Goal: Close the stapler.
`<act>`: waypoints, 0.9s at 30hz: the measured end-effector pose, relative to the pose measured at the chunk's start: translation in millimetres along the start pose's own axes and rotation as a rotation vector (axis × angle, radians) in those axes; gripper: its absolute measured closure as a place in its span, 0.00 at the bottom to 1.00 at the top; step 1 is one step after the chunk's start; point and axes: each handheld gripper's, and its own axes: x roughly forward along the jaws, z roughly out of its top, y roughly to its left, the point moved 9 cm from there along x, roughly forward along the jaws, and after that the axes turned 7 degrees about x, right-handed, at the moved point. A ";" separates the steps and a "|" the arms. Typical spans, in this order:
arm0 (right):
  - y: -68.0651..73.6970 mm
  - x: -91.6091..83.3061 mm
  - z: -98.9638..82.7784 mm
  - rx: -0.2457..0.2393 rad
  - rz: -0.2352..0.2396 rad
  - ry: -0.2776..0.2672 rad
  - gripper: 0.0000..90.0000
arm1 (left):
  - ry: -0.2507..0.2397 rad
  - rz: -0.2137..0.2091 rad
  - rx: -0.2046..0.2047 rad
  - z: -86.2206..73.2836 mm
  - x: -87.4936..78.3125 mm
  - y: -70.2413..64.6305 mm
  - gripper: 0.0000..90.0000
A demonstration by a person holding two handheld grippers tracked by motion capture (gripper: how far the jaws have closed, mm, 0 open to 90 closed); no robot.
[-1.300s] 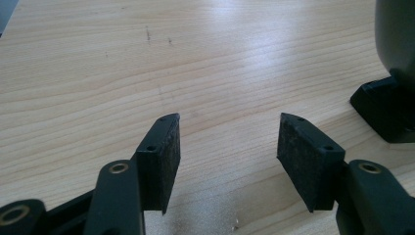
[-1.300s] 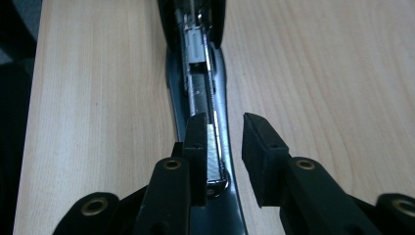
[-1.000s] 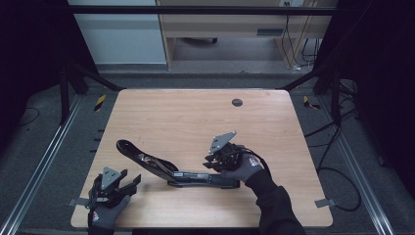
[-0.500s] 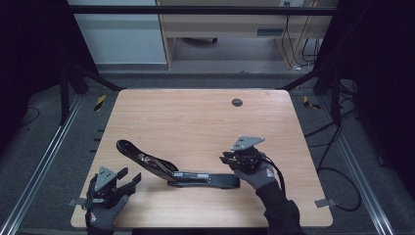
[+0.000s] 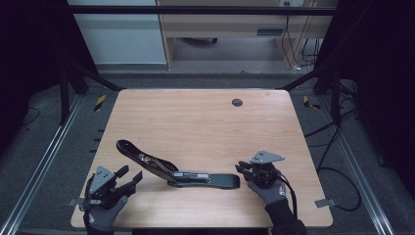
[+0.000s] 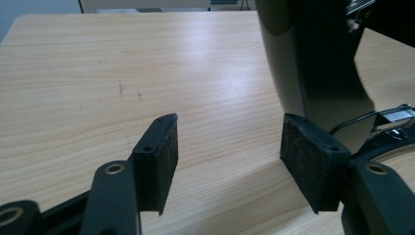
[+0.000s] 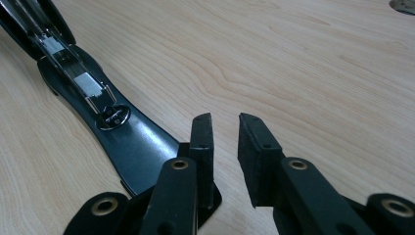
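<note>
On the wooden table (image 5: 195, 122) lies a long black stapler (image 5: 176, 169), opened out flat. Its base reaches toward the right side, and its upper arm goes up and to the left, ending near the left part of the table. In the right gripper view the metal staple channel (image 7: 73, 73) of the stapler is seen, with a small round plate on the base. There is some marking on this plate, but it is too small to read. No brand or label can be read on the stapler in any view.

The left tongs (image 5: 125, 178) are at the near left corner of the table, held by a gloved hand (image 5: 100, 215). Their jaws stand wide apart and hold nothing, with bare wood between them in the left gripper view. Just beside the right jaw in that view rises a dark glossy part, the stapler's end.

The right tongs (image 5: 242, 169) are at the near right, held by the other gloved hand (image 5: 266, 191). Their jaws are a little apart, with a narrow gap, and clamp nothing. They are just at the end of the stapler's base; the left jaw is over the edge of the base.

A small dark round hole (image 5: 237, 102) is in the far part of the table.
</note>
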 end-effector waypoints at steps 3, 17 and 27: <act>-2.2 -1.4 -6.4 0.009 -0.013 -0.011 0.85 | -0.010 -0.008 0.000 3.5 -1.7 -3.2 0.42; -5.0 -6.4 -22.9 0.046 -0.030 0.000 0.88 | -0.052 -0.023 0.012 20.3 -10.1 -13.1 0.39; 4.7 -6.1 -25.4 0.043 -0.009 0.005 0.97 | -0.096 -0.019 0.008 38.9 -15.6 -14.5 0.38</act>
